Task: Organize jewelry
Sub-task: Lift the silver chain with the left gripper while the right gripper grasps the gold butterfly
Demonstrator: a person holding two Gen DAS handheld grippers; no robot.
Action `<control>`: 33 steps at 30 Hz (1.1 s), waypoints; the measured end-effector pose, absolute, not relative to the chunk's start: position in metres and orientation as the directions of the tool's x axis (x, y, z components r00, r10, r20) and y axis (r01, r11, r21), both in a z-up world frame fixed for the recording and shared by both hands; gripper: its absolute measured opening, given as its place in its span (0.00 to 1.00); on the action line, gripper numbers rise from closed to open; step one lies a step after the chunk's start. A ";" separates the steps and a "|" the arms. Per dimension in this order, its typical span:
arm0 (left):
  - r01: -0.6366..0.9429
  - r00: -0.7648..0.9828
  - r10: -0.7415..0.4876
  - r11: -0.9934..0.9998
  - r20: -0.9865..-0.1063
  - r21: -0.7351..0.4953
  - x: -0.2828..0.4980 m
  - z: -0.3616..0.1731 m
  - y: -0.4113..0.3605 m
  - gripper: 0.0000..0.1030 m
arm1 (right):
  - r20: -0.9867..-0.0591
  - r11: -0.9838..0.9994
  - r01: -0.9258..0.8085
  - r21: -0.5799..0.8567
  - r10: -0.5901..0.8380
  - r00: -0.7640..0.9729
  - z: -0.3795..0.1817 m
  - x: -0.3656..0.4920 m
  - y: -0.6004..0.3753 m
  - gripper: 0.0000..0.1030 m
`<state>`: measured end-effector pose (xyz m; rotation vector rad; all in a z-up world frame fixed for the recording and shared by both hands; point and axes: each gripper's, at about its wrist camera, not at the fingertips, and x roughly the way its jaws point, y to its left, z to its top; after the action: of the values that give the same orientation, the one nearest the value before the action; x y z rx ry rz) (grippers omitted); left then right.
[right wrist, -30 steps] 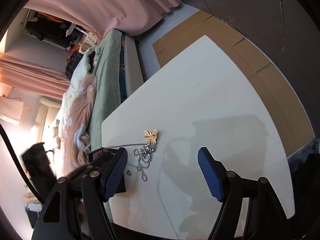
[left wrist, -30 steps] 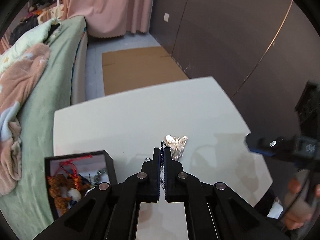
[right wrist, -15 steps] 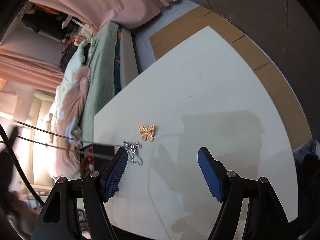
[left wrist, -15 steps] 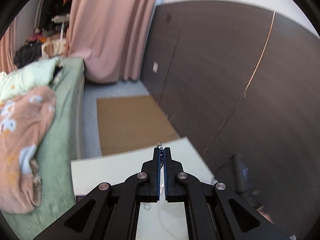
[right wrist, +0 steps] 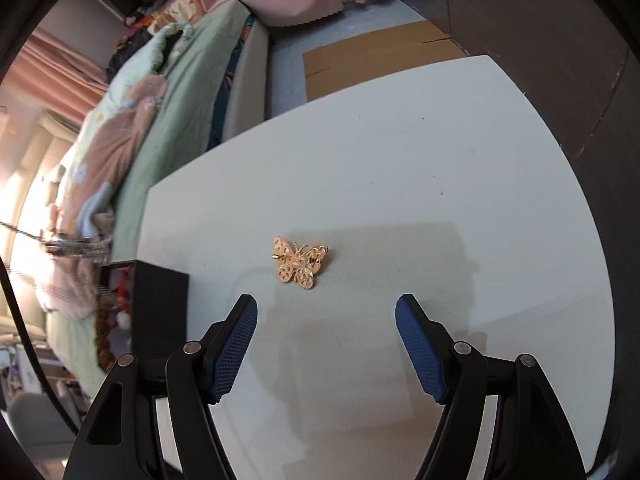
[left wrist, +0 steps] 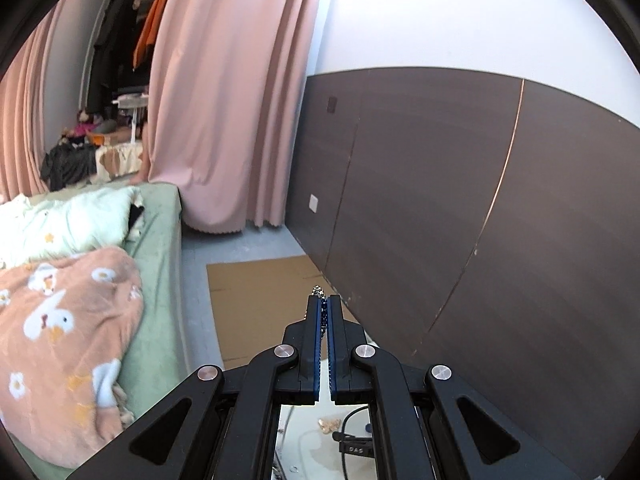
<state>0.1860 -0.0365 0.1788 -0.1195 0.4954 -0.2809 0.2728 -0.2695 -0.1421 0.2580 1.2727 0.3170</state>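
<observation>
Jewelry first: a gold butterfly brooch (right wrist: 300, 262) lies flat on the white table (right wrist: 440, 160), just beyond the right gripper (right wrist: 326, 308), dead ahead at twelve o'clock between the two blue pads. Those jaws stand wide apart with nothing in them, hovering above the tabletop.

That brooch looks thin, stiff and light, with pierced filigree wings and what seems a pin across the back. Lying so flat, it should be awkward to lift; I'd judge the best hold is across the narrow body or by the wing edges, pads coming in low from nine and three o'clock. Smooth metal may slip, and too hard a squeeze could bend a wing.

Over on the left gripper (left wrist: 323, 304), the jaws are pressed together on a silver chain (left wrist: 318, 290), a few links poking out past the tips at twelve o'clock. It's limp and light, and will swing and snag easily. A blurred silver strand hangs at nine o'clock in the right view, likely the same chain.

A black box (right wrist: 160, 304) sits at the table's edge, at eight o'clock from the brooch. It's open, with red and brown beaded pieces showing inside; the rest I can't make out.
</observation>
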 end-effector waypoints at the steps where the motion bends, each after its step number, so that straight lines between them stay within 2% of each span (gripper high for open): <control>1: 0.235 0.846 -0.291 0.956 -0.448 -0.178 0.185 0.180 -0.035 0.02 | -0.898 0.935 -0.080 0.346 0.354 0.262 -0.144 0.274 -0.267 0.71; 9: 0.223 0.864 -0.274 0.961 -0.423 -0.166 0.175 0.191 -0.018 0.02 | -0.918 0.974 -0.072 0.216 0.227 0.324 -0.144 0.276 -0.240 0.71; 14: 0.209 0.863 -0.271 0.960 -0.425 -0.188 0.170 0.187 -0.006 0.02 | -0.927 0.993 -0.101 0.065 0.097 0.362 -0.145 0.275 -0.222 0.70; 16: 0.202 0.860 -0.271 0.959 -0.432 -0.199 0.168 0.182 -0.003 0.02 | -0.926 0.993 -0.116 0.001 0.045 0.375 -0.145 0.271 -0.215 0.64; 18: 0.198 0.857 -0.271 0.958 -0.439 -0.206 0.167 0.177 -0.001 0.02 | -0.921 0.990 -0.139 -0.002 0.052 0.387 -0.141 0.267 -0.213 0.48; 19: 0.196 0.853 -0.273 0.958 -0.445 -0.211 0.166 0.174 0.001 0.02 | -0.920 0.988 -0.153 0.000 0.060 0.387 -0.140 0.265 -0.212 0.32; 20: 0.195 0.850 -0.274 0.957 -0.449 -0.215 0.166 0.171 0.001 0.02 | -0.920 0.985 -0.171 0.000 0.067 0.386 -0.138 0.263 -0.211 0.28; 25: 0.168 0.829 -0.277 0.952 -0.487 -0.255 0.169 0.149 0.009 0.02 | -0.922 0.983 -0.182 0.028 0.096 0.375 -0.135 0.263 -0.212 0.28; 33: 0.103 0.780 -0.247 0.957 -0.575 -0.272 0.177 0.105 0.016 0.02 | -0.868 0.967 -0.174 0.185 0.244 0.433 -0.103 0.257 -0.227 0.27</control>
<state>0.1771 0.0159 0.1051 -0.2312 0.6505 -0.1913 0.2570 -0.2273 -0.1033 0.0710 1.0926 0.2607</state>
